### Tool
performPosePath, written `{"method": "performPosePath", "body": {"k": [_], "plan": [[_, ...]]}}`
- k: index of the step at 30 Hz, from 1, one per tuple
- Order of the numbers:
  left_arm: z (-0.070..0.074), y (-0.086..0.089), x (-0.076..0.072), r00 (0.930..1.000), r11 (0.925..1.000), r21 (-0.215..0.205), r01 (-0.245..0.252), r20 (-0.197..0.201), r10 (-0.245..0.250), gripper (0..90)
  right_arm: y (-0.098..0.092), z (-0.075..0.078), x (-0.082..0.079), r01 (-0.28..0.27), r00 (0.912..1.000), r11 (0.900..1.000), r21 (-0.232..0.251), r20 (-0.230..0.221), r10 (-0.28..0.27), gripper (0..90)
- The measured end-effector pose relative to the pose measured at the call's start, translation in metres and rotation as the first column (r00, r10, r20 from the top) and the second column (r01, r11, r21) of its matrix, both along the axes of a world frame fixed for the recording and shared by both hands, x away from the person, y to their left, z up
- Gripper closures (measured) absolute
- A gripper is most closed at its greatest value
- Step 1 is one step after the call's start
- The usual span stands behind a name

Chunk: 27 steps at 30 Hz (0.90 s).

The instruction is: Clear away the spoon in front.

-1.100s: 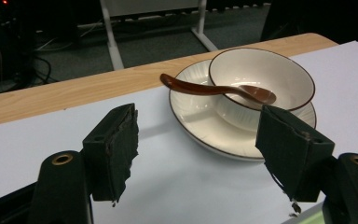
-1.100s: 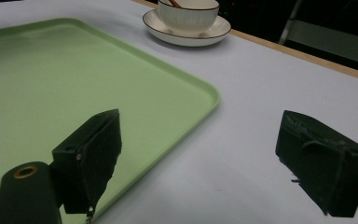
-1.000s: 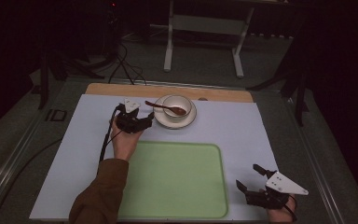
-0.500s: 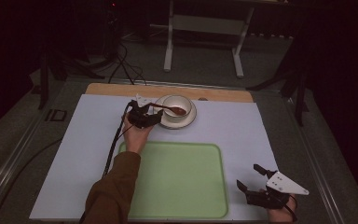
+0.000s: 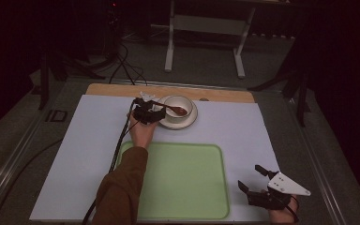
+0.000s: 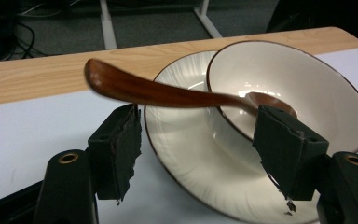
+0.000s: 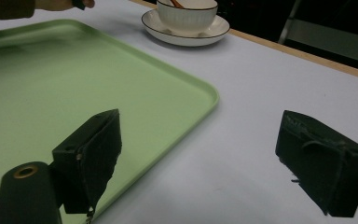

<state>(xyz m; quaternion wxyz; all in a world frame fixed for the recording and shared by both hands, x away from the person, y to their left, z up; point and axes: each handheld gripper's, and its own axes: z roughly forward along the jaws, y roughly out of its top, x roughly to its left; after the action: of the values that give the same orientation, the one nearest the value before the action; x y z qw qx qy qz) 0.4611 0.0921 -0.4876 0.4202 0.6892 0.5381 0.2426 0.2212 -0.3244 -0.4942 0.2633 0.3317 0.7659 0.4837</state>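
The left tongs (image 5: 146,114) sit just left of the bowl (image 5: 178,107), jaws spread wide on either side of the brown wooden spoon's (image 6: 168,95) handle without gripping it. The spoon rests with its head inside the bowl and its handle sticking out over the rim toward the tongs. The bowl stands on a white saucer (image 5: 191,119) at the far edge of the desk (image 5: 93,140). Nearer than the bowl lies the green tray (image 5: 183,183). Well to the near right of the bowl, past the tray's corner, the right tongs (image 5: 258,185) hang with jaws apart, holding nothing.
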Motion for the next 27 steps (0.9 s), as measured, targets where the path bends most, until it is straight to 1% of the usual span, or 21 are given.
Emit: {"method": "performPosePath", "body": {"k": [2,3,4,7,12,13,14,15,17,18,20,24,25,27], "plan": [[0.001,-0.003,0.003,0.9998,0.9997,-0.011,-0.02,0.003,0.02,32.6,0.0,0.0,0.0,0.0,1.0,1.0,0.001,0.0,0.0,13.9],[0.0,-0.004,0.004,0.9995,0.9994,-0.014,-0.032,0.0,0.032,32.6,0.0,0.0,0.0,0.0,1.0,1.0,0.0,0.0,0.0,13.9],[0.0,-0.004,0.004,0.9995,0.9994,-0.014,-0.032,0.0,0.032,32.6,0.0,0.0,0.0,0.001,1.0,1.0,-0.001,0.0,-0.001,13.9],[0.0,-0.006,0.01,0.9976,0.9971,-0.032,-0.068,-0.01,0.068,32.6,0.0,0.0,0.0,0.001,1.0,1.0,-0.004,0.001,-0.001,13.9],[0.001,-0.006,0.017,0.9946,0.9906,-0.089,-0.103,-0.019,0.102,34.0,0.0,0.0,0.0,-0.002,1.0,1.0,-0.009,-0.001,0.002,13.9],[0.001,-0.006,0.017,0.9946,0.9906,-0.089,-0.103,-0.019,0.102,34.4,0.0,0.0,0.0,-0.003,1.0,1.0,-0.01,-0.001,0.003,13.9],[0.001,-0.008,0.02,0.9928,0.9907,-0.066,-0.119,-0.025,0.117,34.8,0.0,0.0,0.0,-0.003,1.0,1.0,-0.011,-0.001,0.003,13.9],[0.0,-0.009,0.021,0.9918,0.9906,-0.055,-0.125,-0.031,0.124,35.4,0.0,0.0,0.0,-0.004,1.0,1.0,-0.01,-0.001,0.004,13.9],[0.0,-0.009,0.021,0.9918,0.9906,-0.055,-0.125,-0.031,0.124,35.3,0.0,0.0,0.0,-0.004,1.0,1.0,-0.01,-0.002,0.004,13.9],[-0.002,-0.01,0.024,0.99,0.9883,-0.066,-0.138,-0.038,0.136,35.2,0.0,0.0,0.0,-0.004,1.0,1.0,-0.011,-0.002,0.004,13.9],[-0.002,-0.012,0.026,0.9905,0.9892,-0.058,-0.134,-0.04,0.132,35.2,0.001,0.0,0.0,-0.007,1.0,1.0,-0.013,-0.002,0.007,13.9],[-0.002,-0.014,0.028,0.99,0.9884,-0.063,-0.138,-0.039,0.136,36.0,0.001,0.0,0.0,-0.008,1.0,1.0,-0.014,-0.005,0.008,13.9],[-0.003,-0.014,0.029,0.9897,0.9887,-0.056,-0.139,-0.044,0.136,36.5,0.001,0.0,0.0,-0.01,0.9999,1.0,-0.014,-0.004,0.01,13.9],[-0.003,-0.014,0.029,0.9898,0.9882,-0.068,-0.138,-0.046,0.135,38.4,0.001,0.0,0.0,-0.01,0.9999,1.0,-0.014,-0.005,0.01,13.9]]}}
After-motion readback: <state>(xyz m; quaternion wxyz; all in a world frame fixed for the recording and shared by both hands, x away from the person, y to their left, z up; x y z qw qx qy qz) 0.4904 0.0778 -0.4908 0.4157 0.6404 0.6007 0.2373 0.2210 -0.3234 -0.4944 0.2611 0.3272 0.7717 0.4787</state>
